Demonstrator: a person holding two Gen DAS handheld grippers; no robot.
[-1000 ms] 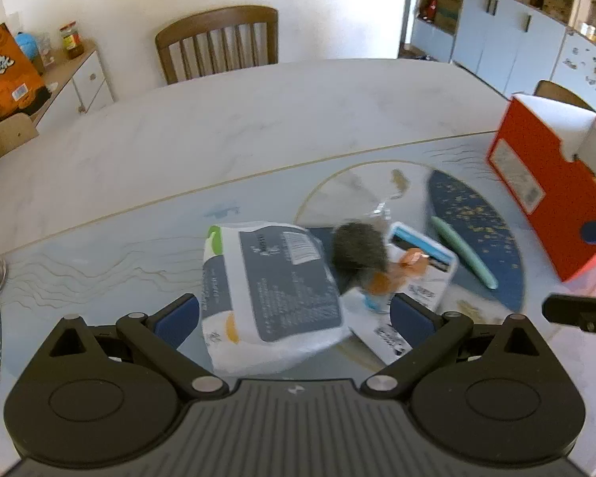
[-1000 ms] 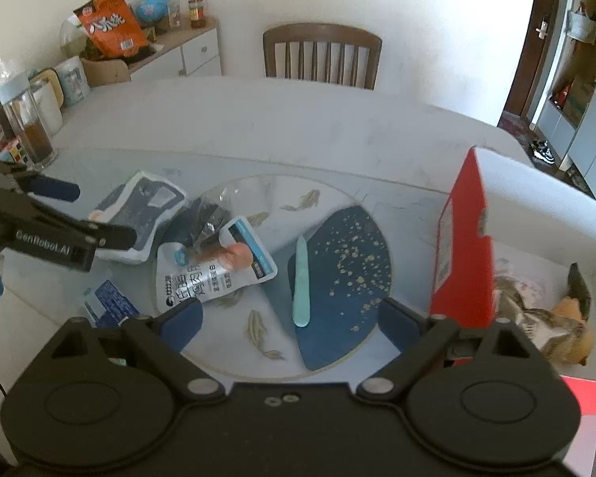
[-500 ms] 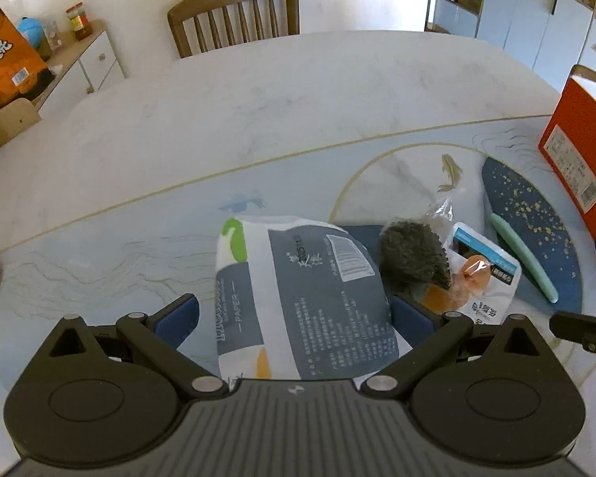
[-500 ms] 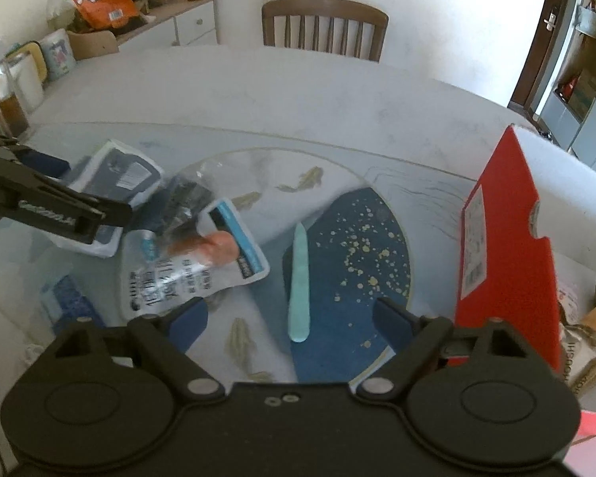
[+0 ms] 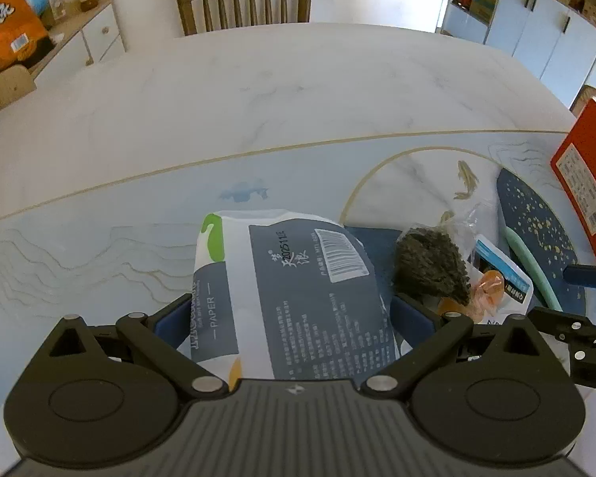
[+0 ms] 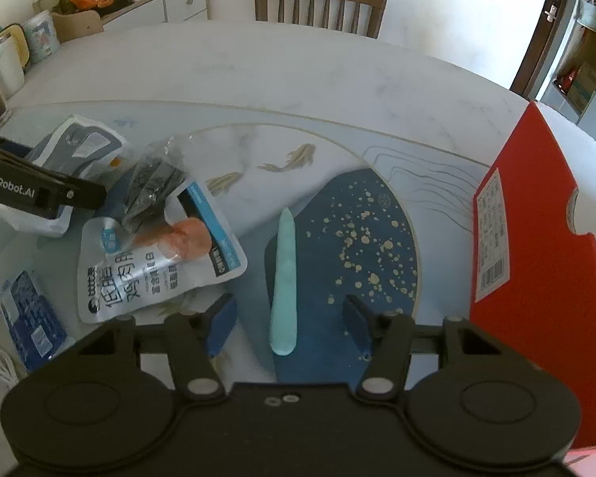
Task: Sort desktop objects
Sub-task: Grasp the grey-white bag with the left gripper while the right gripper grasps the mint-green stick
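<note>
The tissue pack [image 5: 282,290] lay on the glass-topped table [image 5: 258,99] between the pads of my left gripper [image 5: 294,320]; the jaws stood spread to either side of it, and whether the pads already pressed the wrapper I could not tell. The mint-green stick [image 6: 284,278] lay on the dark blue patch of the table print, its near end between the pads of my right gripper [image 6: 288,324], whose jaws were closing with clear gaps left on both sides. Just beside the tissue pack sat a clear bag of dark dried stuff [image 5: 431,266], overlapping a white snack pouch [image 6: 159,262]; a blue packet [image 6: 31,322] lay nearer the table edge, and the red box [image 6: 532,278] stood to the right.

Risks, as I judged them: the slim stick could roll or skid from the closing pads, since it lay flat on smooth glass; the soft tissue pack could buckle or drag the neighbouring bag.
</note>
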